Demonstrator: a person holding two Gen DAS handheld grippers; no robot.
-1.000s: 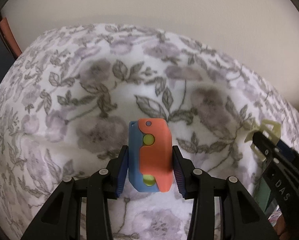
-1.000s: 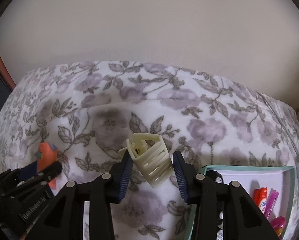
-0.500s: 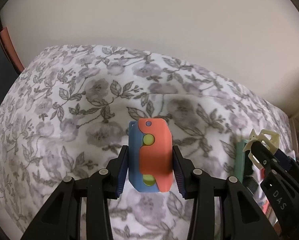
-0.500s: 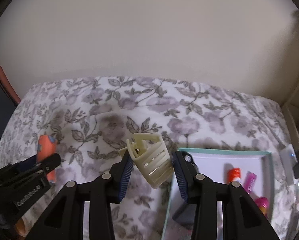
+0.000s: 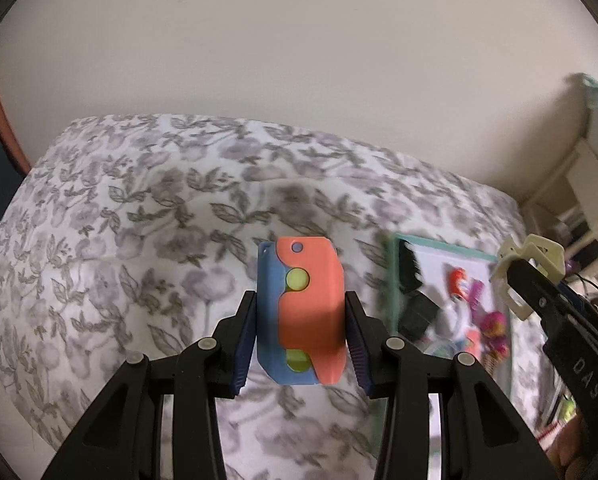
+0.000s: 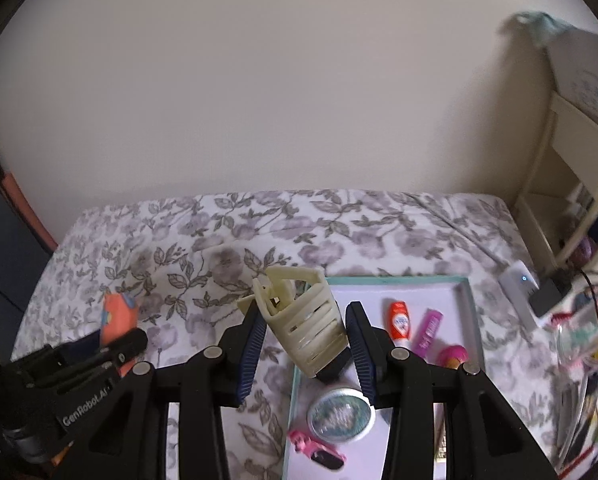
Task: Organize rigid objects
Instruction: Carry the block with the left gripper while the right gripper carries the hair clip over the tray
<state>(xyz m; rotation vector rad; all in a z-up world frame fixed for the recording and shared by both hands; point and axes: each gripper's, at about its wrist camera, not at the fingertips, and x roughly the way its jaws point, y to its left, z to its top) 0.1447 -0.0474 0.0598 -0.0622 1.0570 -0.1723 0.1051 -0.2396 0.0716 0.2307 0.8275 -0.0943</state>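
In the left wrist view my left gripper [image 5: 301,334] is shut on an orange and blue plastic toy [image 5: 303,312] with yellow-green dots, held upright above the floral bedspread [image 5: 139,240]. My right gripper [image 6: 305,342] is shut on a cream hair claw clip [image 6: 303,320], tilted, over the left edge of a white tray with a teal rim [image 6: 471,312]. The tray [image 5: 393,280] also shows at the right of the left wrist view, with the clip [image 5: 531,264] in the other gripper beyond it. The toy [image 6: 117,318] appears at the left of the right wrist view.
In the tray lie a red tube [image 6: 399,320], a pink tube [image 6: 429,330], a round tin [image 6: 341,414], a pink clip [image 6: 315,450] and a black item [image 5: 413,280]. A white shelf unit [image 6: 571,168] and a charger [image 6: 521,282] stand at the right. A plain wall rises behind the bed.
Both grippers have risen and swung to the right with their objects still held. The tray has come into the left wrist view and shows more fully in the right wrist view.
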